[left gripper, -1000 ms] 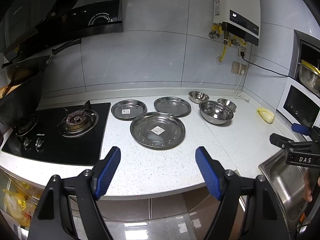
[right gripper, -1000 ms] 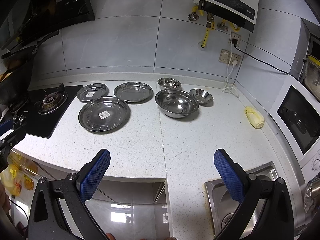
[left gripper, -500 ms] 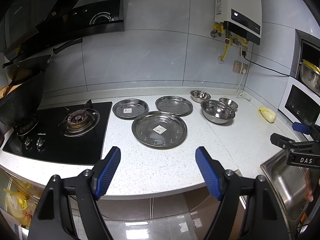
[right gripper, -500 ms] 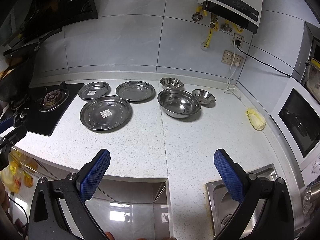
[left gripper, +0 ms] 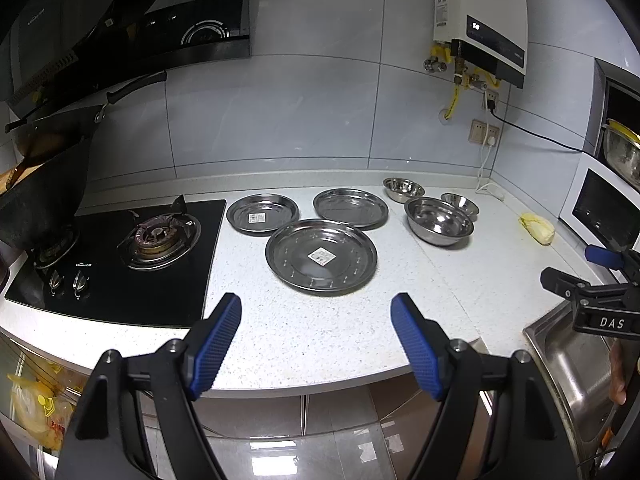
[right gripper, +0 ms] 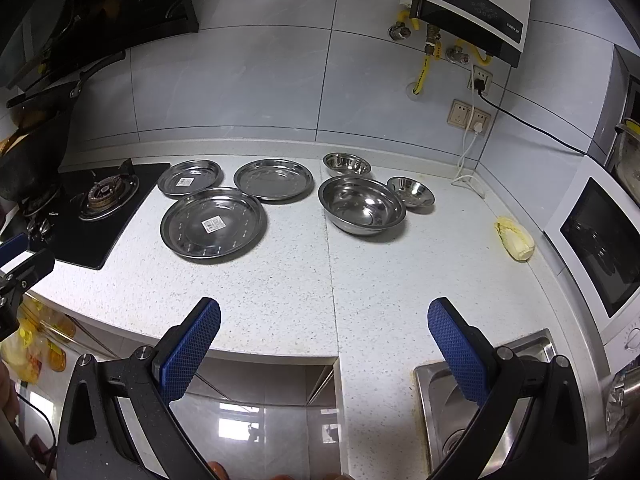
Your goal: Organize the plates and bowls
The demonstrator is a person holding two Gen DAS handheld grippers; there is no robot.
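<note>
Both grippers I'm steering hang short of the white speckled countertop (right gripper: 280,288), the left gripper (left gripper: 316,344) with its blue-padded jaws spread apart and empty and the right gripper (right gripper: 324,340) likewise wide and holding nothing, which I judge is how they should be before any pick. Running left to right, the black gas hob (left gripper: 132,252) comes first, then three flat round steel plates: the small stickered plate (right gripper: 190,177), the large stickered plate (right gripper: 213,222) nearest me and the plain plate (right gripper: 273,179) behind it. Right of these stand the big steel bowl (right gripper: 362,210) and two little steel bowls (right gripper: 346,164) (right gripper: 411,192), all laid singly and unstacked, so nesting by size looks like my job.
</note>
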